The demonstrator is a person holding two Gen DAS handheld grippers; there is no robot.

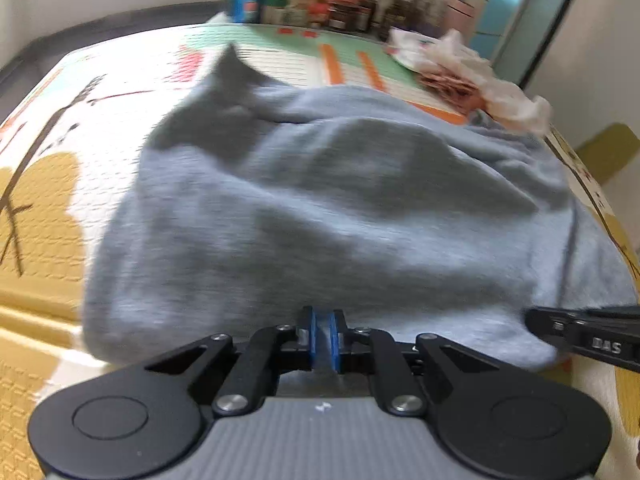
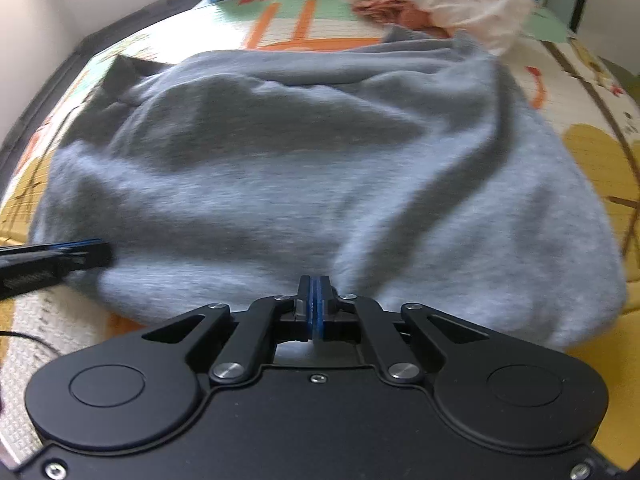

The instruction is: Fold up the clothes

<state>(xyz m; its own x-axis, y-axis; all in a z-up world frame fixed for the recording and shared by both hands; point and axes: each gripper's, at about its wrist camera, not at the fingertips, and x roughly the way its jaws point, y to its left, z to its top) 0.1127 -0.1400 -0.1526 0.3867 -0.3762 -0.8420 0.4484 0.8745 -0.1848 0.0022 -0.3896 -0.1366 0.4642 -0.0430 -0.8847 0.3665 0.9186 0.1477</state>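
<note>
While both my left gripper (image 1: 322, 330) and right gripper (image 2: 314, 300) pinch the near edge of the grey garment (image 1: 320, 208), it billows ahead of them — rumpled, no flat fold showing.

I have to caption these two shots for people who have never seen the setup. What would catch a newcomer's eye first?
The big grey garment fills the middle of both views, bunched up on a colourful patterned mat. At its near edge the left gripper and right gripper each pinch the fabric with blue pads closed. Behind it, at the far right, lies a crumpled white cloth, with blurred bottles and jars beyond the mat.
</note>
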